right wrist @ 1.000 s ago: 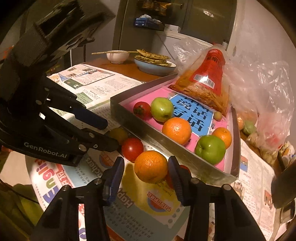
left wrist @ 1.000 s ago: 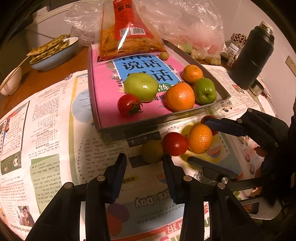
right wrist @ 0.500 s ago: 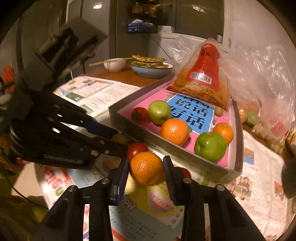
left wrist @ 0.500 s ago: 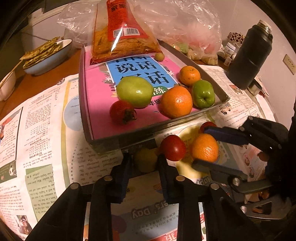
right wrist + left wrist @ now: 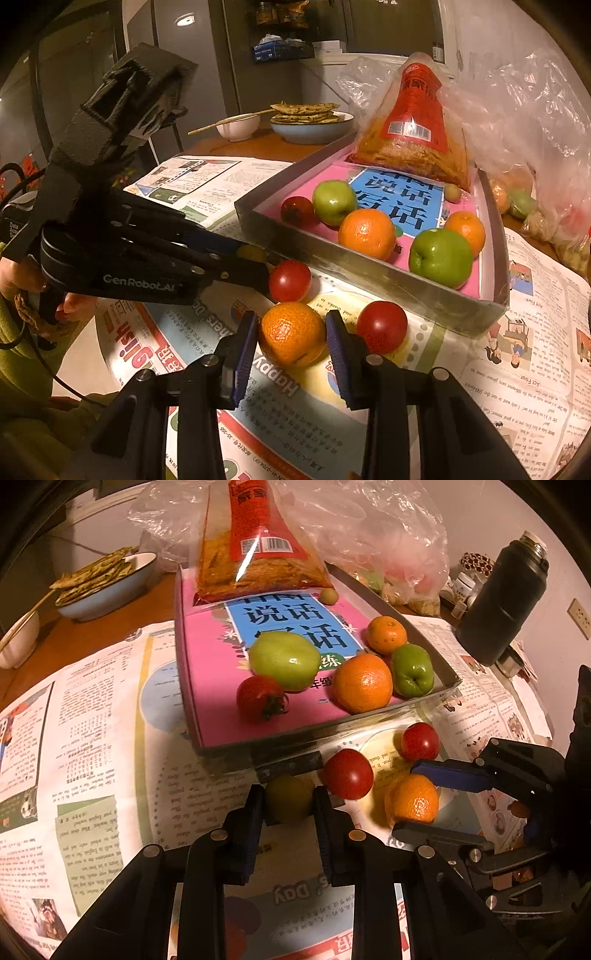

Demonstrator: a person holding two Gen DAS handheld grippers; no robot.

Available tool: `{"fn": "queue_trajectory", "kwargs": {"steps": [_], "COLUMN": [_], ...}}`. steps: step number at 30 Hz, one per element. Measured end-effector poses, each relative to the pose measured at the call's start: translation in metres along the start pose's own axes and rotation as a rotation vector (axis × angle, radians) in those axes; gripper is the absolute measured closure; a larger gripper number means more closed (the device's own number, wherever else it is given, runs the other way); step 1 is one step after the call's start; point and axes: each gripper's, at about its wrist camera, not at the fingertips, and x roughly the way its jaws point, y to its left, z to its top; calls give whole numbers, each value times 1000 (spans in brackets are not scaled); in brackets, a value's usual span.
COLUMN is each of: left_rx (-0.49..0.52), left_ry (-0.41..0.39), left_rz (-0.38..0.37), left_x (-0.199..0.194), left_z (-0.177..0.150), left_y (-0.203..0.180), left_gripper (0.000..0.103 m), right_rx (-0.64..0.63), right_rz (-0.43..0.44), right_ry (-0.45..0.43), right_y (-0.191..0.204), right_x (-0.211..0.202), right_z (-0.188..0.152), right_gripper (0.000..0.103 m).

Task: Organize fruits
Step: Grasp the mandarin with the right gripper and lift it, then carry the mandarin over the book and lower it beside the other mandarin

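Note:
On the newspaper in front of the metal tray [image 5: 424,709], my left gripper [image 5: 289,801] is shut on a small yellow-green fruit [image 5: 288,794]. Just to its right, my right gripper [image 5: 291,332] is shut on an orange [image 5: 291,334], its blue pads pressing both sides. Two red tomatoes [image 5: 290,280] [image 5: 382,326] lie loose beside the orange. In the right wrist view the left gripper [image 5: 253,258] comes in from the left, with the yellow-green fruit [image 5: 252,253] half hidden between its fingers. Green apples, oranges and a tomato lie in the tray [image 5: 369,273].
A red snack bag [image 5: 255,554] leans at the tray's far end, with clear plastic bags [image 5: 369,535] behind it. A dark flask [image 5: 502,598] stands at the right. A blue bowl of flatbread [image 5: 103,583] and a white bowl [image 5: 238,127] sit on the far left.
Both grippers moved in on their fruit and shut: the left on the yellow-green fruit, the right on the orange. The right gripper also rolled slightly.

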Motion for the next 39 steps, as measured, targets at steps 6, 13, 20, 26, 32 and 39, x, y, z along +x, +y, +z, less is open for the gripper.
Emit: {"fn": "queue_trajectory", "kwargs": {"steps": [6,13,20,26,32,39], "left_rx": [-6,-1,10,19,27,25], "left_ry": [-15,-48,-81,-122,-151,-180], "left_rz": [2,5,6,19,14,32], "left_x": [-8,-23,-31,-41,-47,-50], "left_z": [-2,1,15,31,46,58], "left_y": [1,-1,-8,-16,-24,-30], "left_gripper": [75,75,75,75,75,75], "right_rx": [-8,40,103,160,215,244], "right_rz": [-30,-3,-5,-50,-102,-142], "right_ry": [28,21,-65,-132,-191,-231], "right_y": [2,-4,-21,-43,-64,-80], "right_x": [5,5,-23,-44,-64,-80], "right_z": [1,-2,7,18,27,34], "right_gripper": [65,65,65,65,65,65]}}
